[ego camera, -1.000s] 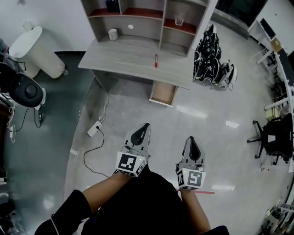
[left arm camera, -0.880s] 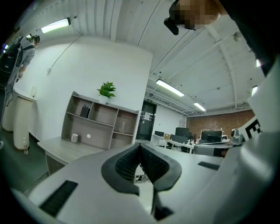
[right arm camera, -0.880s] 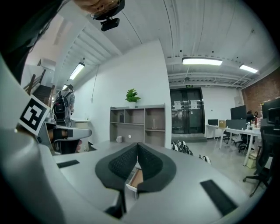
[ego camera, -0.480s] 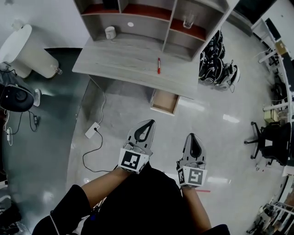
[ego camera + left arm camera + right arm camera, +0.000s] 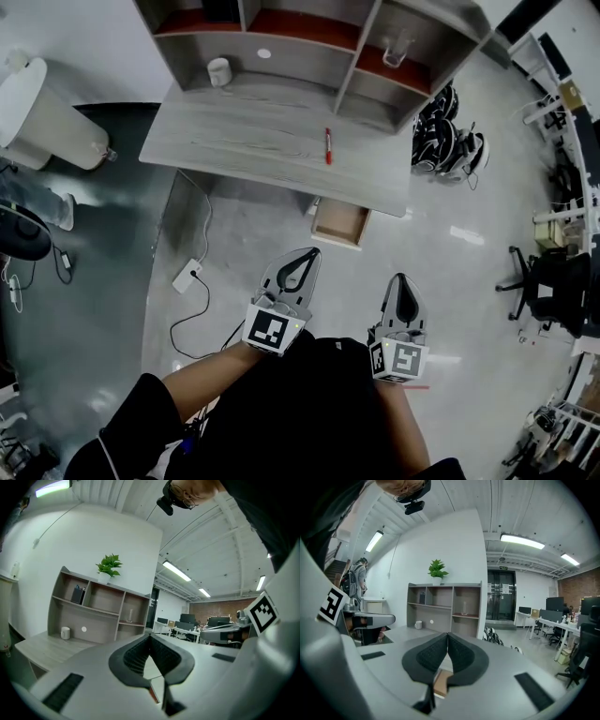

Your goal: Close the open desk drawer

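Note:
The open drawer (image 5: 339, 225) juts from under the right part of the grey wooden desk (image 5: 244, 141), its light wood inside showing. Both grippers are held over the floor short of it. My left gripper (image 5: 311, 253) is shut and empty, its tips just below the drawer's front. My right gripper (image 5: 400, 279) is also shut and empty, lower and to the right of the drawer. In the left gripper view the jaws (image 5: 150, 637) meet with nothing between them. In the right gripper view the shut jaws (image 5: 448, 634) let a strip of the drawer (image 5: 440, 681) show through the gap below.
A red pen (image 5: 327, 146) lies on the desk and a white mug (image 5: 218, 71) stands by the shelf unit (image 5: 309, 42). A power strip (image 5: 188, 276) and cable lie on the floor at left. Bags (image 5: 450, 141) are right of the desk, an office chair (image 5: 544, 281) further right.
The desk and drawer have come nearer in the head view as the person walks toward them. Both grippers moved forward together and stayed shut.

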